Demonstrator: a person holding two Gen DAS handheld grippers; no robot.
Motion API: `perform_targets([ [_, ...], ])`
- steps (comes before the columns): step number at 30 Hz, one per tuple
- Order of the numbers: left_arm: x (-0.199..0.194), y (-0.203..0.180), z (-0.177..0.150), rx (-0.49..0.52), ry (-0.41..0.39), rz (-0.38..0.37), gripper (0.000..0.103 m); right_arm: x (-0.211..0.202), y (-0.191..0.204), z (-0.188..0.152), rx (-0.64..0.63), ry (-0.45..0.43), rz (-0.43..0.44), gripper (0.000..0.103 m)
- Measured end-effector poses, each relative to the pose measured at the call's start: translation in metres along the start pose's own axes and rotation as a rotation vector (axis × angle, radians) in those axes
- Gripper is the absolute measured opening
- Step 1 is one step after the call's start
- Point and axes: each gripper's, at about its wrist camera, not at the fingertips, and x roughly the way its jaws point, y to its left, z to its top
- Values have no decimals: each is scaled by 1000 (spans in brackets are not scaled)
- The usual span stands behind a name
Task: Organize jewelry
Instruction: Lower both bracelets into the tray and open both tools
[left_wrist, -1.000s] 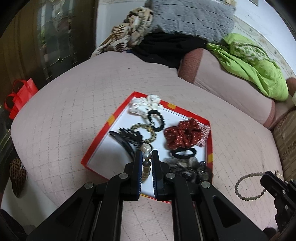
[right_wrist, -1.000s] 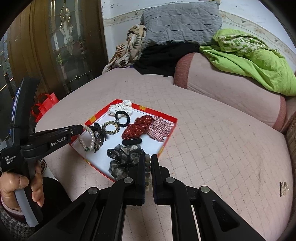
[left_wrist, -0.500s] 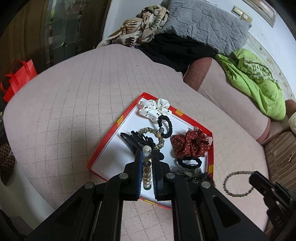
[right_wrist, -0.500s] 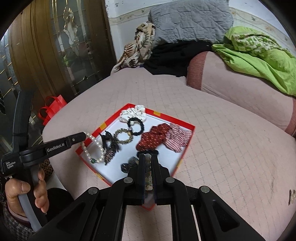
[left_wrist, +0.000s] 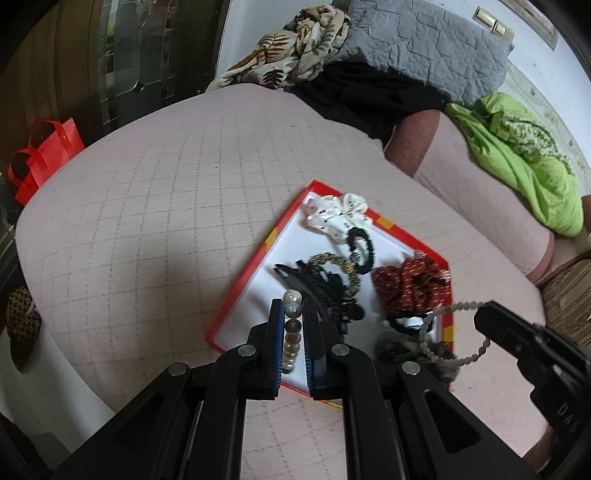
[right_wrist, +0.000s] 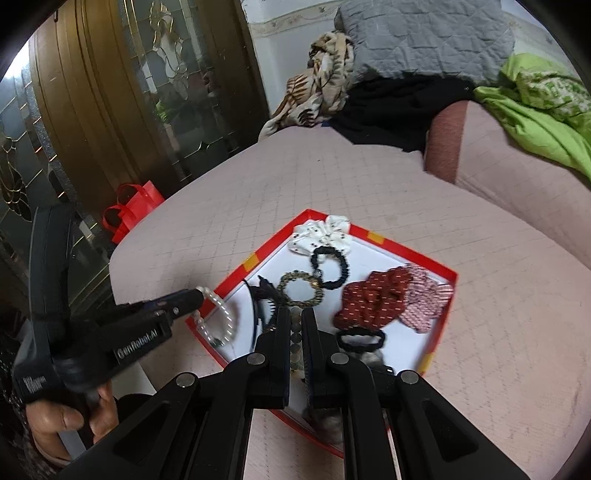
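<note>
Pearl-white and brown round beads of a strung bracelet (left_wrist: 291, 339) sit pinched between the clenched jaws of our left gripper (left_wrist: 293, 347), and a second bracelet of small dull grey-green beads (left_wrist: 452, 334) hangs as an open loop from the tightly closed jaws of our right gripper (right_wrist: 295, 343); both loops hover above the near end of the shallow red-rimmed cardboard box lid with a white floor (left_wrist: 240, 295); we judge that we are in the carrying step, each piece poised over the lid and not yet set down; next we would need to lower each loop onto bare white floor near the front corner, then ease the jaws apart without dragging its neighbours; inside lie a black toothed claw clip (left_wrist: 317, 288), a gold-and-black beaded ring (right_wrist: 300, 288), a black hair tie (right_wrist: 330, 266), a white dotted scrunchie (left_wrist: 336, 216) and a dark red dashed scrunchie (right_wrist: 373, 301); around all this spreads the pink quilted bed cover (left_wrist: 147, 221).
</note>
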Motion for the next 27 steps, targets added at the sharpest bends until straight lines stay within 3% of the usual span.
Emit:
perform_targets([
  [14, 24, -5, -2, 100, -3, 129, 9, 41, -2, 3, 59, 64, 48, 7],
  [27, 49, -7, -7, 132, 33, 149, 9, 76, -13, -15, 89, 139, 36, 7],
])
